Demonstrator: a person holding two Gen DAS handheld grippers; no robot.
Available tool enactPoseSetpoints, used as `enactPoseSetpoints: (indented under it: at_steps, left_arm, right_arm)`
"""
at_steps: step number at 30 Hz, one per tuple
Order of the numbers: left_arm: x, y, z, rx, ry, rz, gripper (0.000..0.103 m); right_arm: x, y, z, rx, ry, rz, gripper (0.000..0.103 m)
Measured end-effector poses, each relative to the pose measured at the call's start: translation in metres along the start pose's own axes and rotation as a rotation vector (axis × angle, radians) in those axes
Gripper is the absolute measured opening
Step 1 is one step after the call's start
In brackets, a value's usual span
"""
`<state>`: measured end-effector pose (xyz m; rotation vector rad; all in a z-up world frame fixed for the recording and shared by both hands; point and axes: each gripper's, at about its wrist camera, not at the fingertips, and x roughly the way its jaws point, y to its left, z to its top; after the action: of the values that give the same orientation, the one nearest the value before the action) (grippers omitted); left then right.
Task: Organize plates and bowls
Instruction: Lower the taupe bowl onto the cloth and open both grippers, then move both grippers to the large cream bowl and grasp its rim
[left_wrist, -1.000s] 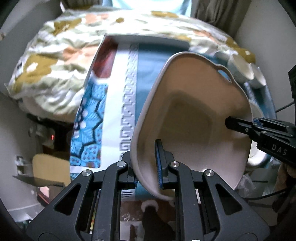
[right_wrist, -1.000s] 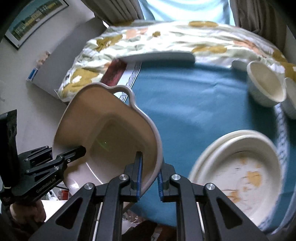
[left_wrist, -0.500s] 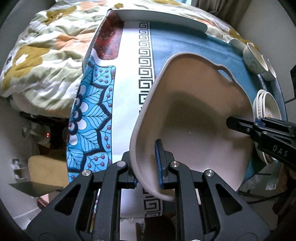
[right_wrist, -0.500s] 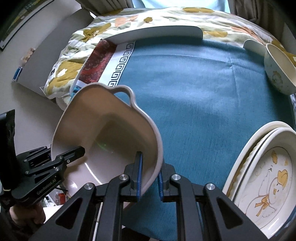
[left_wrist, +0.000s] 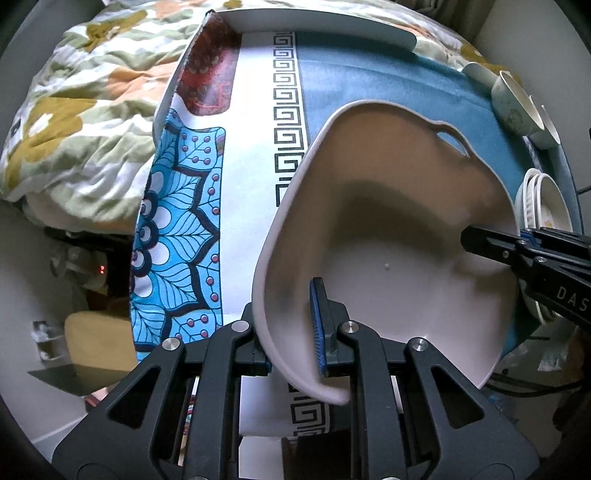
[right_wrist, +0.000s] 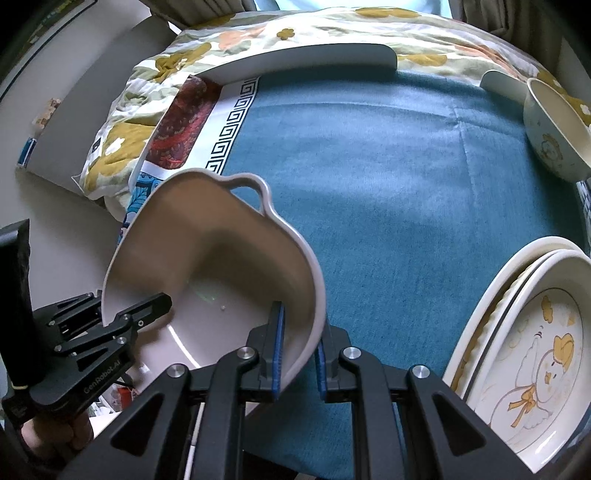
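A large pale pink dish (left_wrist: 388, 236) with loop handles hangs tilted over the left part of the cloth-covered table. My left gripper (left_wrist: 291, 332) is shut on its near-left rim, one blue pad inside the wall. My right gripper (right_wrist: 299, 350) is shut on the opposite rim of the same dish (right_wrist: 221, 266). Each gripper shows in the other's view, the right gripper (left_wrist: 517, 251) at the dish's right edge and the left gripper (right_wrist: 122, 325) at its left edge. A stack of cream plates (right_wrist: 524, 350) with a duck drawing lies at the right.
A cream bowl (right_wrist: 554, 136) with a bear print stands at the far right, another white bowl behind it. A white curved tray edge (right_wrist: 306, 59) lies along the table's far side, with a floral quilt (right_wrist: 332, 26) beyond. The blue cloth (right_wrist: 388, 177) is bare in the middle.
Both grippers have come down toward the table with the dish held between them. The table now fills more of each view. The plate stack has slid toward the right edge.
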<state>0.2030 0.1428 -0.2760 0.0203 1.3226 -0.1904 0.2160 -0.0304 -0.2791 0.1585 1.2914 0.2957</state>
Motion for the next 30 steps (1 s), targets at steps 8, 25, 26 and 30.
enactPoseSetpoints:
  at_steps: [8,25,26,30]
  left_arm:
    - [-0.006,-0.002,0.001,0.014,-0.031,-0.012,0.080]
    - [-0.078,-0.003,-0.011,0.037,-0.176,0.030,0.099]
    - [-0.093,-0.007,-0.013,0.043,-0.210,0.024,0.099]
    - [-0.146,-0.027,-0.016,0.072,-0.356,0.011,0.099]
  right_arm:
    - [0.005,0.001,-0.002,0.016,0.010,0.004,0.016]
    - [-0.045,0.003,-0.007,0.024,-0.110,0.024,0.090]
    - [-0.061,0.002,-0.010,0.016,-0.151,0.031,0.090]
    - [-0.116,-0.006,-0.025,-0.010,-0.302,0.008,0.090]
